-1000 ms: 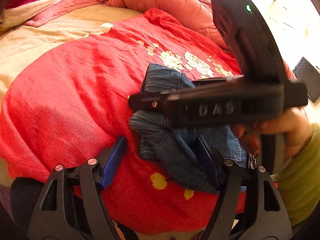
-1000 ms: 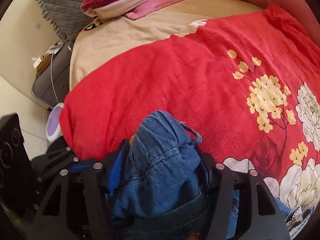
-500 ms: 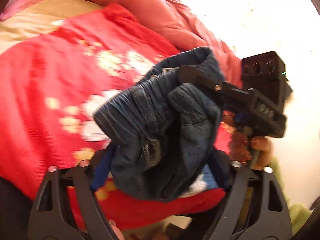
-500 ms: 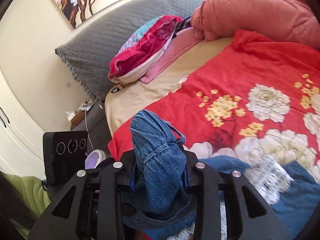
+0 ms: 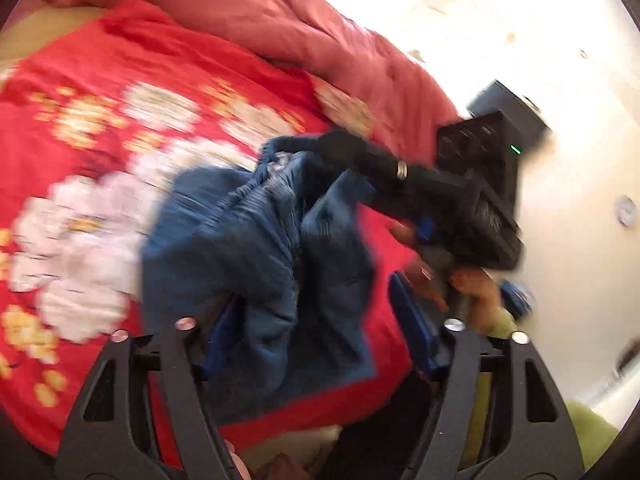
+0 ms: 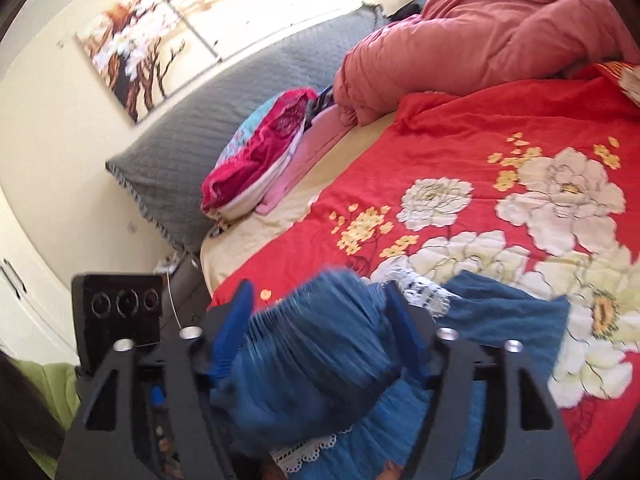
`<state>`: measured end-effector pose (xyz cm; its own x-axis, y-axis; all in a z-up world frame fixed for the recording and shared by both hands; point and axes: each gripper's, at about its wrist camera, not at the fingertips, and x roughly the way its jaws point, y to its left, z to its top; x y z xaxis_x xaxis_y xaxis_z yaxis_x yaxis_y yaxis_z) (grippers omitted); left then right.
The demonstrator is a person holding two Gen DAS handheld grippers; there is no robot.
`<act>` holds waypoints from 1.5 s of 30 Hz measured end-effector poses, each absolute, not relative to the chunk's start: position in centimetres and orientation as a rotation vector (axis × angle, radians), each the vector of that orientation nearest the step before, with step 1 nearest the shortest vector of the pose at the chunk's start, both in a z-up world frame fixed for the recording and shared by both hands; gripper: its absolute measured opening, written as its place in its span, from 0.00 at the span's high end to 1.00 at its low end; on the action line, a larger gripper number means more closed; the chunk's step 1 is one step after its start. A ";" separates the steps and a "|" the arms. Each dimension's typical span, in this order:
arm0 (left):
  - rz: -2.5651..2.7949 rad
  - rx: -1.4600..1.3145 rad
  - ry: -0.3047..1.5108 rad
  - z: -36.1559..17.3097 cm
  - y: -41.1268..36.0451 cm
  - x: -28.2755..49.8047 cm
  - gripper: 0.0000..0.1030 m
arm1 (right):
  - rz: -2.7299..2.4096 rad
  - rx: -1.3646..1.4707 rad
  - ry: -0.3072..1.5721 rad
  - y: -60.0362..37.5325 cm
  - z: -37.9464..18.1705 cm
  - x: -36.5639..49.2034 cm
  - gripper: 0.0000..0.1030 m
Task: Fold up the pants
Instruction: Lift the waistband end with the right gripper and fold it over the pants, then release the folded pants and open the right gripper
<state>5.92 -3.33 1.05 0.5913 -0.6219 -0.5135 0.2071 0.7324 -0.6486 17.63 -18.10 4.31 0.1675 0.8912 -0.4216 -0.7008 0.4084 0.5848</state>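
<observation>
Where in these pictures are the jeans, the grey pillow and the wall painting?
jeans (image 6: 316,336), right wrist view, on the bunched denim between the tool's fingers.
grey pillow (image 6: 208,128), right wrist view, on its quilted face.
wall painting (image 6: 140,44), right wrist view, on the flowering branches.
</observation>
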 end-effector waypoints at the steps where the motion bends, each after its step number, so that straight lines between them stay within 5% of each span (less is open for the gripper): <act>1: -0.566 -0.575 0.799 1.1 -3.8 5.7 0.34 | 1.143 0.301 0.798 -19.0 4.3 17.5 0.30; 9: -0.288 -0.325 0.756 2.2 -2.9 5.8 0.34 | 0.907 0.218 0.754 -23.7 4.3 14.5 0.25; 18: -0.157 -0.132 0.906 -3.2 -4.7 5.3 0.33 | 0.664 -0.182 0.841 -20.0 -0.7 9.7 0.19; 24: -0.166 -0.149 0.914 -4.0 -4.6 5.5 0.32 | 0.653 -0.072 0.880 -21.5 -3.0 9.9 0.16; 45: -0.202 -0.163 0.859 -0.8 -5.0 2.9 0.27 | 0.612 0.038 0.731 -23.8 2.4 5.5 0.12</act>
<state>2.94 -4.97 -0.77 0.6358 -0.2415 -0.7331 0.1106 0.9685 -0.2231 5.50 -23.83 2.41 0.5792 0.5360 -0.6142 -0.5104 0.8259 0.2394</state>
